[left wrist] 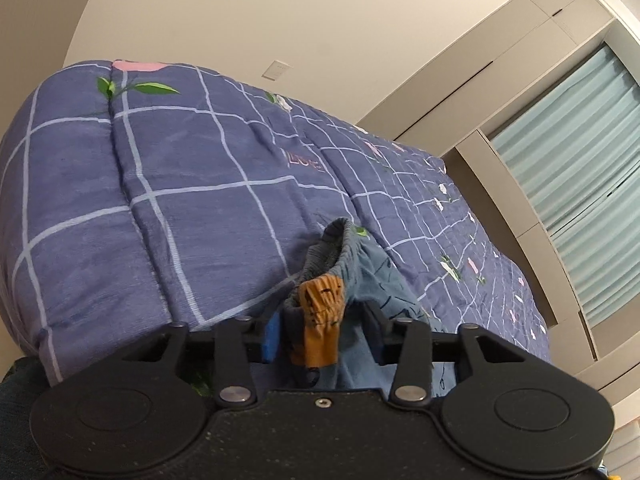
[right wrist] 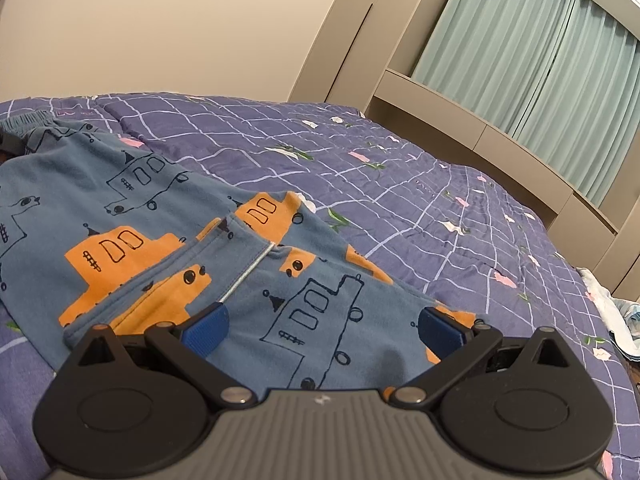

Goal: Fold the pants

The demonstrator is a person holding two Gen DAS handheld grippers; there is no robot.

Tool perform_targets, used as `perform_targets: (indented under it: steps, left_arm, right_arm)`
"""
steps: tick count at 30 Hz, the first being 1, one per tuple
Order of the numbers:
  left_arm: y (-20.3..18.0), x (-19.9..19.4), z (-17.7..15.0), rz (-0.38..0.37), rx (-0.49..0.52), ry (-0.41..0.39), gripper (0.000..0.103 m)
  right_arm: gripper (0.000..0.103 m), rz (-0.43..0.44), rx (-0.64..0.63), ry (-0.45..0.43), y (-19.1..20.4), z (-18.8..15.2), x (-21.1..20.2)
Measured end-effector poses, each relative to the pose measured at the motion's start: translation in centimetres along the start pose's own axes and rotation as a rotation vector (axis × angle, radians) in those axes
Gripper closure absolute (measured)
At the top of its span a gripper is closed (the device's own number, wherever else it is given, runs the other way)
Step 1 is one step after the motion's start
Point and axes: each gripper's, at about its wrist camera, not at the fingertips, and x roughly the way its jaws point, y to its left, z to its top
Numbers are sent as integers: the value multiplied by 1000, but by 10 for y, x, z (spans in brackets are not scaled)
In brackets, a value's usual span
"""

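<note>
Blue-grey child's pants (right wrist: 120, 208) with orange and outlined boat prints lie on the bed, legs doubled over each other. In the left wrist view the waistband end (left wrist: 336, 264) bunches between the fingers of my left gripper (left wrist: 324, 332), which stands partly closed around the fabric. My right gripper (right wrist: 320, 324) is open, its blue pads (right wrist: 204, 328) wide apart over the leg end, resting just above the cloth. In the right wrist view the elastic waistband (right wrist: 24, 120) lies at the far left.
A purple checked quilt (left wrist: 160, 184) with flower prints covers the bed. A beige headboard and shelf (right wrist: 460, 120) and pale green curtains (right wrist: 520, 48) stand beyond it. More crumpled cloth (right wrist: 616, 312) lies at the right edge.
</note>
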Motion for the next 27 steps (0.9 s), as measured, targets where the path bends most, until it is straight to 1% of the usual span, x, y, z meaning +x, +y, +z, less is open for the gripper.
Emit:
perform_targets:
  steps: [2, 3, 4, 6, 10, 13, 20, 24, 27]
  left_arm:
    - [-4, 1, 0, 15, 15, -1, 61]
    - [-5, 1, -1, 33, 23, -4, 69]
    - [-7, 2, -1, 51, 33, -2, 73]
    - [-8, 2, 0, 62, 40, -6, 75]
    - [-12, 0, 0, 69, 61, -11, 82]
    - [-19, -3, 2, 68, 89, -24, 84]
    - [-42, -15, 6, 44, 168, -59, 86]
    - [-63, -26, 6, 0, 244, -79, 86]
    - [-89, -35, 5, -51, 323, -96, 87]
  right_arm:
    - [0, 4, 5, 2, -1, 0, 1]
    - [0, 7, 8, 3, -1, 0, 1]
    - [0, 10, 12, 4, -2, 0, 1]
    - [0, 15, 17, 5, -4, 0, 1]
    - [0, 20, 25, 7, -4, 0, 2]
    - [0, 25, 32, 8, -5, 0, 2]
    - [0, 42, 53, 17, -8, 0, 3]
    - [0, 63, 78, 24, -13, 1, 3]
    - [0, 99, 123, 26, -23, 4, 1]
